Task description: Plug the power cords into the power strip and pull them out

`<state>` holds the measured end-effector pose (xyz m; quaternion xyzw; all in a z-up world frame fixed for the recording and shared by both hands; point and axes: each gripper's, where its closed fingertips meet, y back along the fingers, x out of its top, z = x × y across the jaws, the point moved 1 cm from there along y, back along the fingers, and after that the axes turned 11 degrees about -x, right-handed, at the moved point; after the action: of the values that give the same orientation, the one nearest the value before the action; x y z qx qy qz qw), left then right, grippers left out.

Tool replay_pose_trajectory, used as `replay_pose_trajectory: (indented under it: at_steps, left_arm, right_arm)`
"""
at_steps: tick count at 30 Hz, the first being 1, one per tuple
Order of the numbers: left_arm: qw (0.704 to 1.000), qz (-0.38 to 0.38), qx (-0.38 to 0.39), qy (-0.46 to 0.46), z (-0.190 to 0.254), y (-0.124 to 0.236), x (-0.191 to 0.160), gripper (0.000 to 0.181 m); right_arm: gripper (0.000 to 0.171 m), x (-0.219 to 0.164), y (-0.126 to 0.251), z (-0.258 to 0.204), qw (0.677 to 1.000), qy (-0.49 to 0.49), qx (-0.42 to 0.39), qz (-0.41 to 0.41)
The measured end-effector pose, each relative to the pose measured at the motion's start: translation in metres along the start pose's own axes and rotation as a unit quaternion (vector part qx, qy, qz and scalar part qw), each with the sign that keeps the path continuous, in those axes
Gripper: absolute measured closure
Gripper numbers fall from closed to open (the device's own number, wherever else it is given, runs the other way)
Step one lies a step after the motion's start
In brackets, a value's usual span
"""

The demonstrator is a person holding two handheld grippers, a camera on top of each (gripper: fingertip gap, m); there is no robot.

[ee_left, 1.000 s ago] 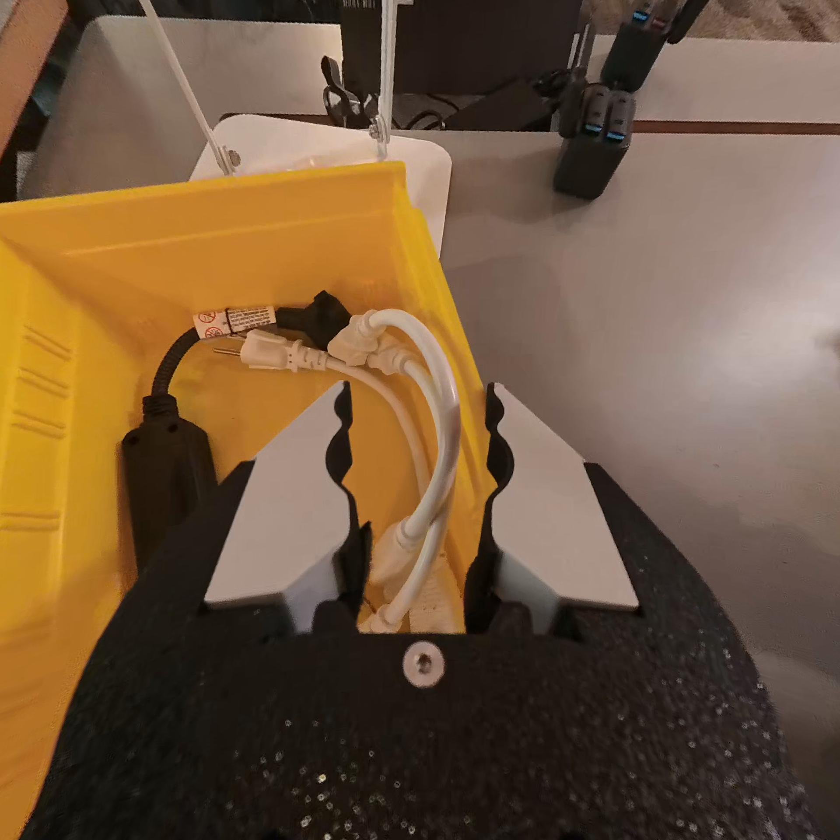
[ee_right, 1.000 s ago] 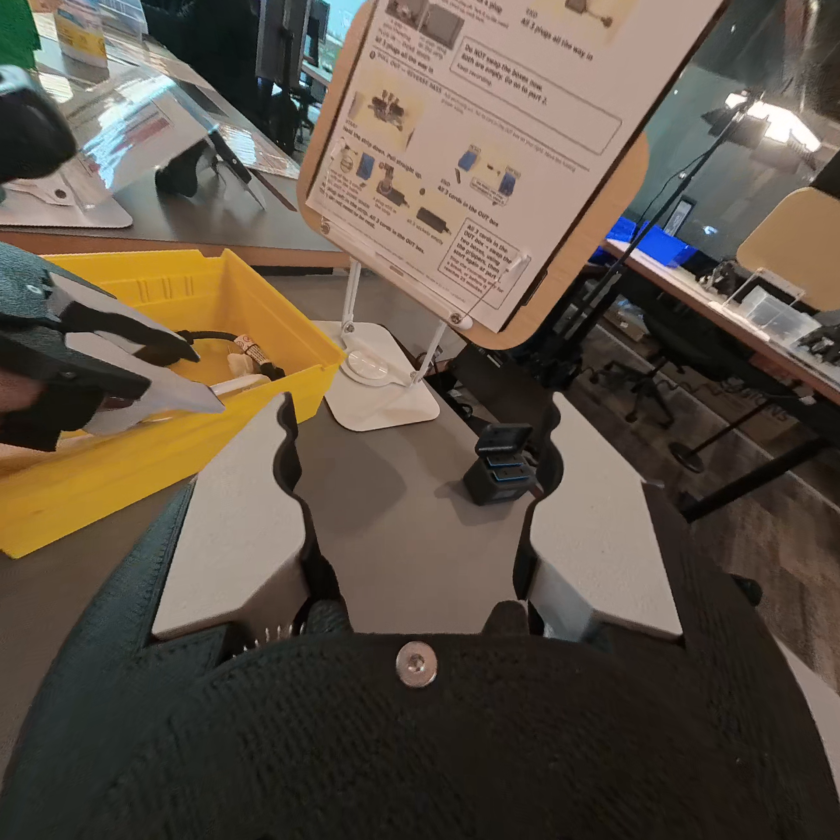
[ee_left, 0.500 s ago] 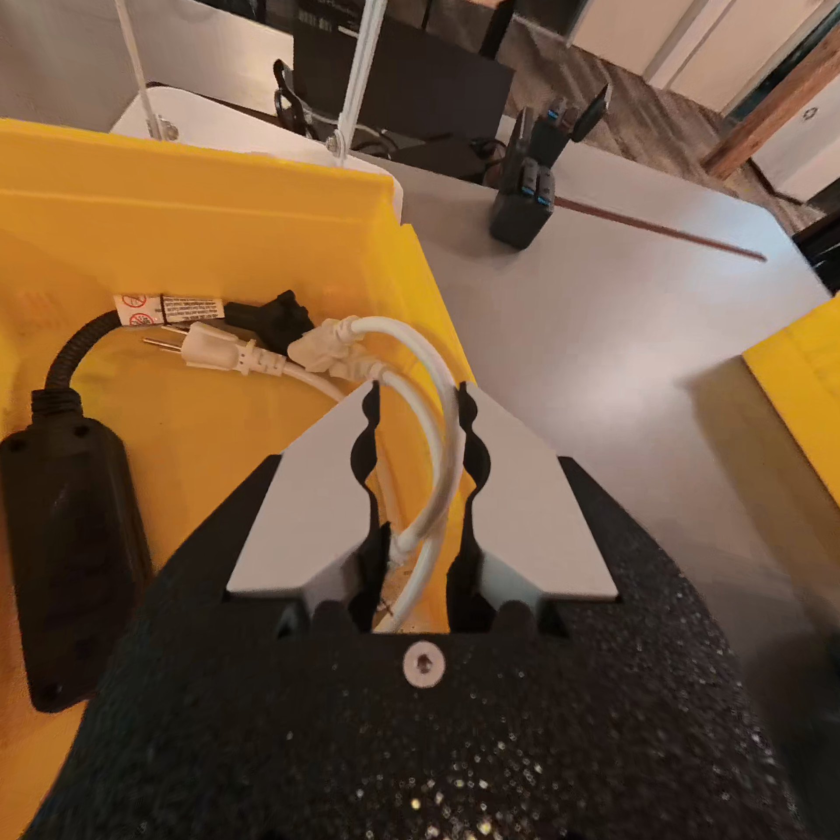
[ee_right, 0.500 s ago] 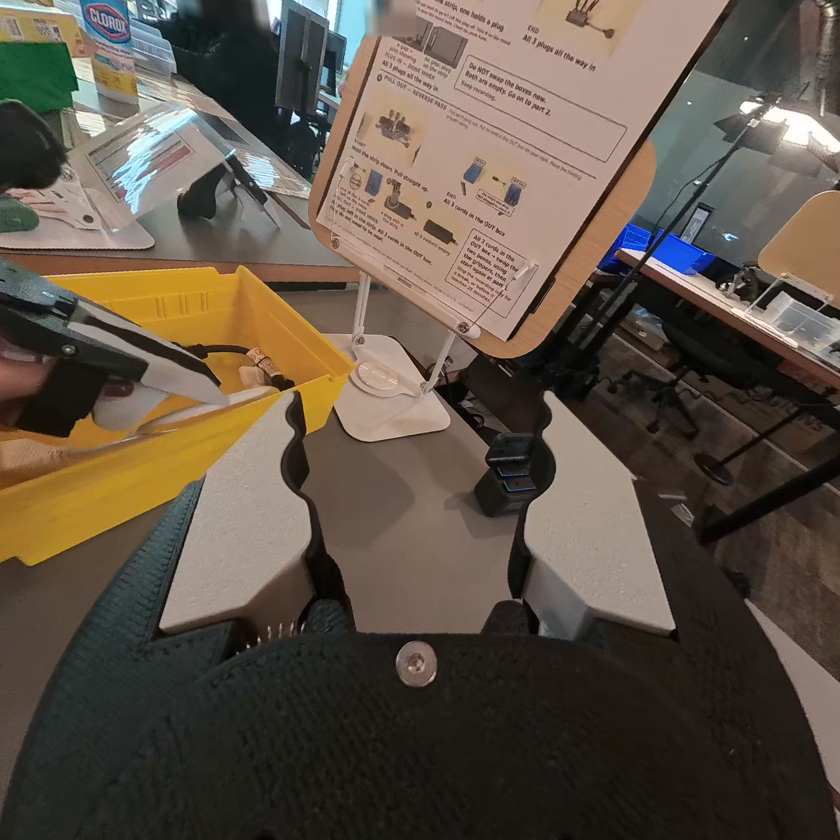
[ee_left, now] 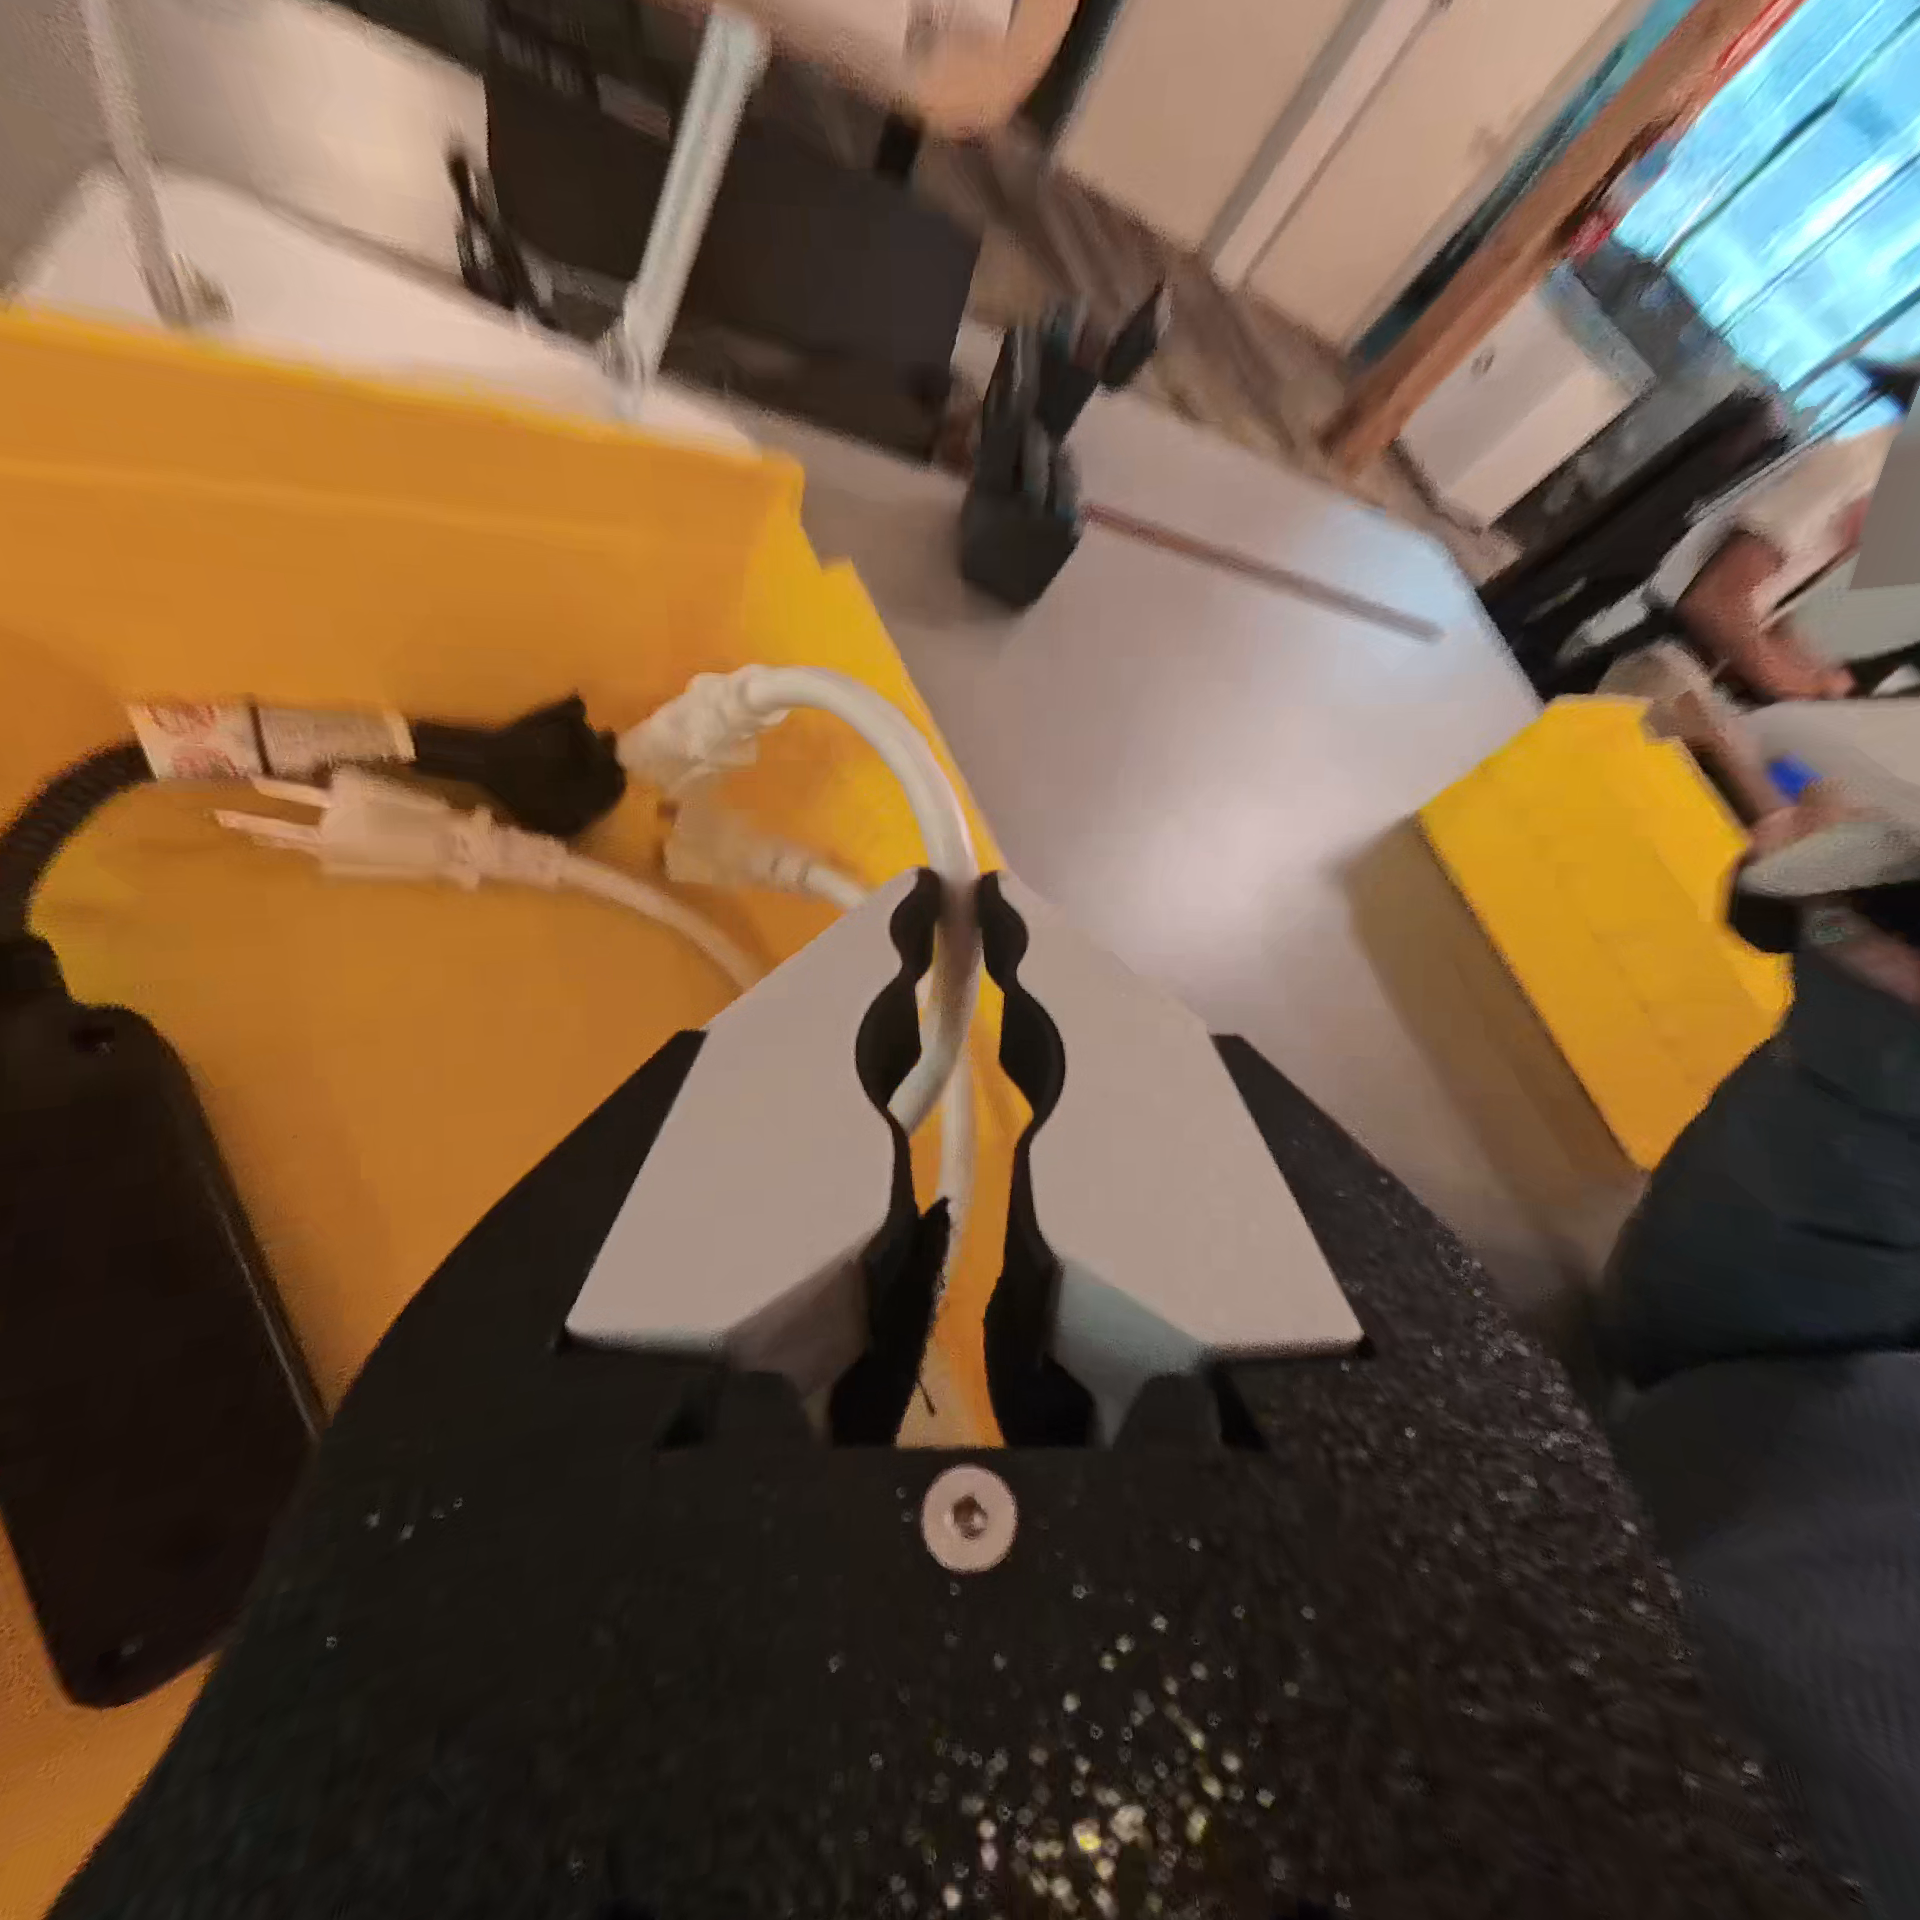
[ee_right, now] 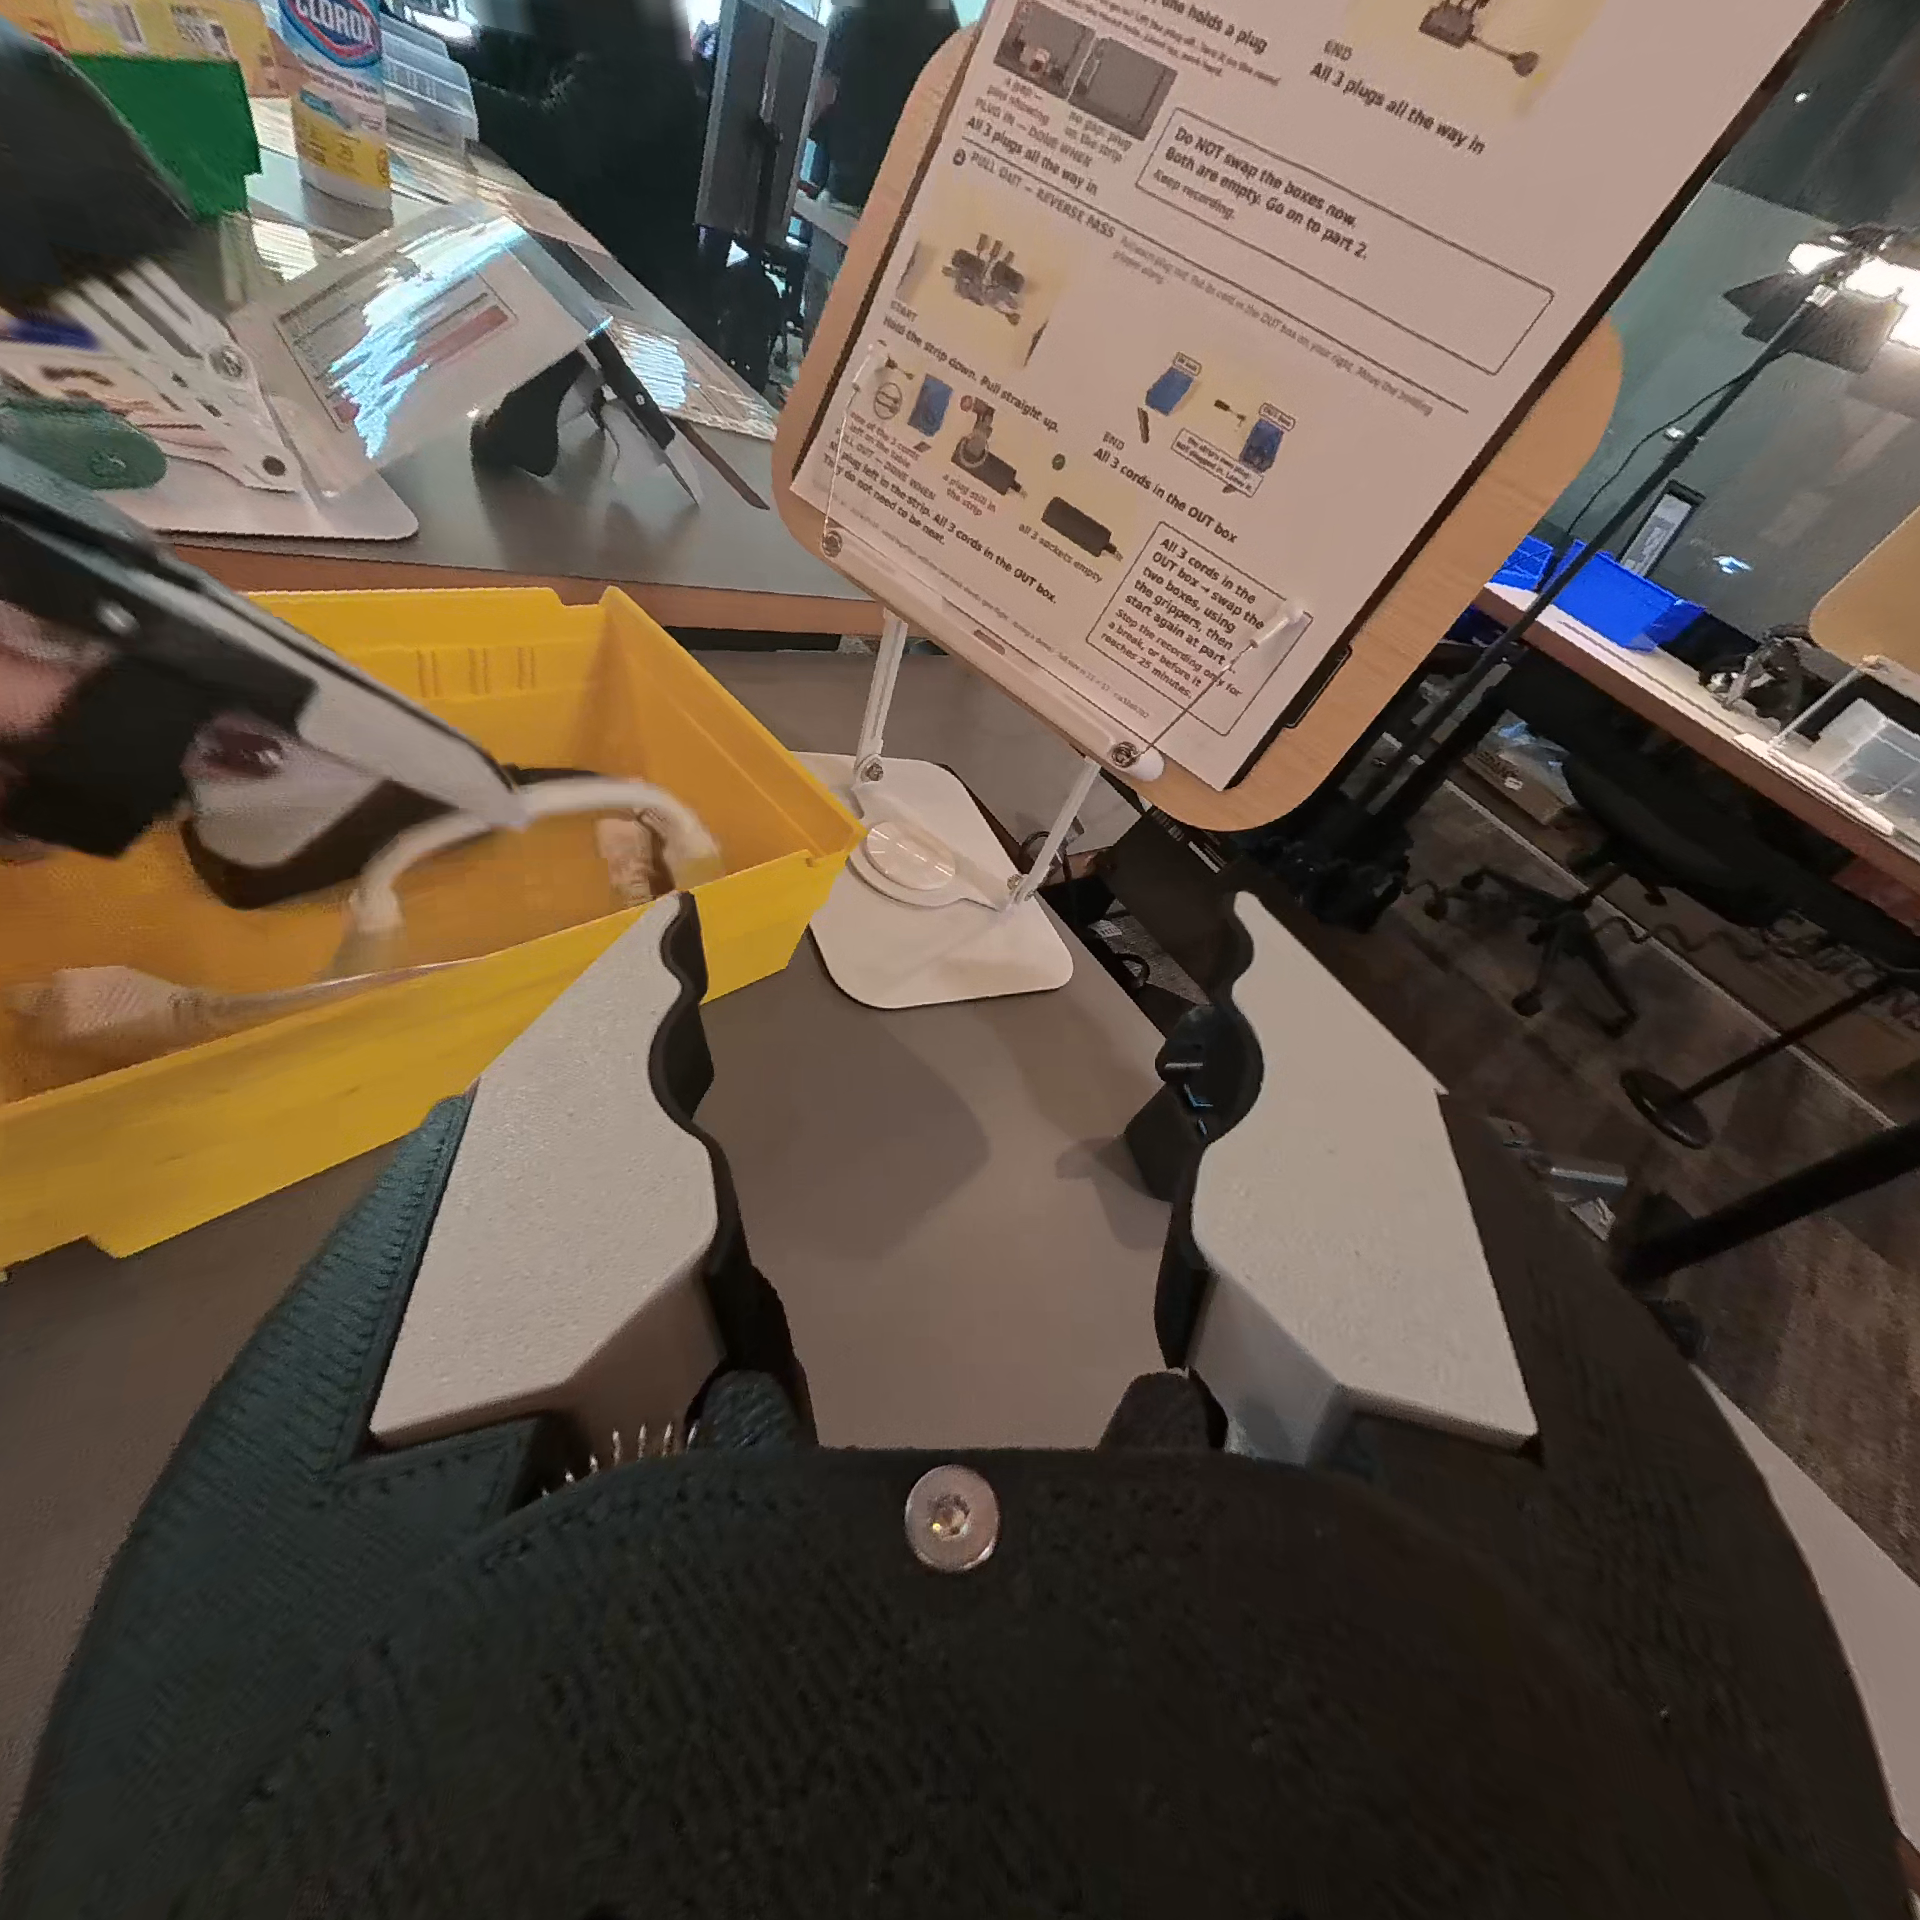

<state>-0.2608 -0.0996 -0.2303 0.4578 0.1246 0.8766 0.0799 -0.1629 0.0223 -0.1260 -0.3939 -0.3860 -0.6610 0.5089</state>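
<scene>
My left gripper (ee_left: 948, 894) is shut on a white power cord (ee_left: 914, 758) and lifts it above a yellow bin (ee_left: 416, 582). The cord's plug end (ee_left: 707, 717) arcs to the left. Other white cords (ee_left: 416, 831) lie on the bin floor. A black power strip (ee_left: 114, 1330) lies at the bin's left, its black plug (ee_left: 540, 758) by the far wall. In the right wrist view the left gripper (ee_right: 499, 805) holds the cord (ee_right: 613, 800) over the bin (ee_right: 727, 748). My right gripper (ee_right: 961, 935) is open and empty above the grey table (ee_right: 914, 1195).
A second yellow bin (ee_left: 1600, 883) stands at the right. An instruction board on a white stand (ee_right: 935, 925) stands behind the first bin. A small black device (ee_left: 1018, 520) stands on the table, also in the right wrist view (ee_right: 1174, 1101). A person sits at the far right (ee_left: 1766, 582). The small black device (ee_left: 1018, 520) lies around 25 cm away from my right fingertips. It turns up in the right wrist view (ee_right: 1165, 1104) as well.
My left gripper closed on the white cord and lifted it, swinging right. The right gripper stayed open and hardly moved.
</scene>
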Motion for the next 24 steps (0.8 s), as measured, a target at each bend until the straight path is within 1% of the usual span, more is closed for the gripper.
replay_pose_trajectory:
  at_steps: [2,4,6,7,9,13,16,17,18,19,24]
  left_arm:
    - [0.997,0.067,-0.021,-0.030,0.021,0.017,0.030,0.175]
    - [0.990,0.111,-0.018,-0.082,0.047,0.033,0.060,0.175]
    - [0.983,0.125,-0.020,-0.133,0.077,0.038,0.084,0.175]
    - [0.980,0.122,-0.025,-0.155,0.092,0.033,0.092,0.175]
    - [0.975,0.097,-0.026,-0.196,0.114,0.011,0.099,0.175]
    - [0.967,0.027,-0.009,-0.255,0.134,-0.063,0.085,0.175]
    - [0.957,-0.014,0.030,-0.289,0.130,-0.114,0.066,0.175]
    - [0.954,-0.026,0.038,-0.295,0.127,-0.129,0.058,0.175]
    - [0.954,-0.034,0.042,-0.296,0.123,-0.141,0.052,0.175]
    - [0.954,-0.043,0.041,-0.294,0.120,-0.153,0.044,0.175]
    - [0.955,-0.075,0.042,-0.285,0.099,-0.194,0.010,0.174]
  right_arm:
    - [0.075,0.001,0.001,0.001,1.000,0.000,-0.003,0.002]
    - [0.075,0.003,0.002,0.002,1.000,0.002,-0.009,0.005]
    - [0.076,0.005,0.004,0.005,1.000,0.002,-0.017,0.008]
    - [0.076,0.006,0.005,0.007,1.000,0.000,-0.020,0.010]
    - [0.076,0.007,0.007,0.010,1.000,-0.004,-0.025,0.011]
    - [0.076,0.010,0.016,0.025,0.999,-0.016,-0.038,0.010]
    - [0.075,0.003,0.021,0.038,0.998,-0.016,-0.051,-0.015]
    - [0.077,0.003,0.024,0.043,0.998,-0.010,-0.063,-0.018]
    - [0.074,0.001,0.026,0.051,0.996,0.002,-0.085,-0.023]
    - [0.075,0.003,0.029,0.055,0.995,0.003,-0.094,-0.019]
    - [0.075,0.021,0.047,0.058,0.994,0.010,-0.110,0.012]
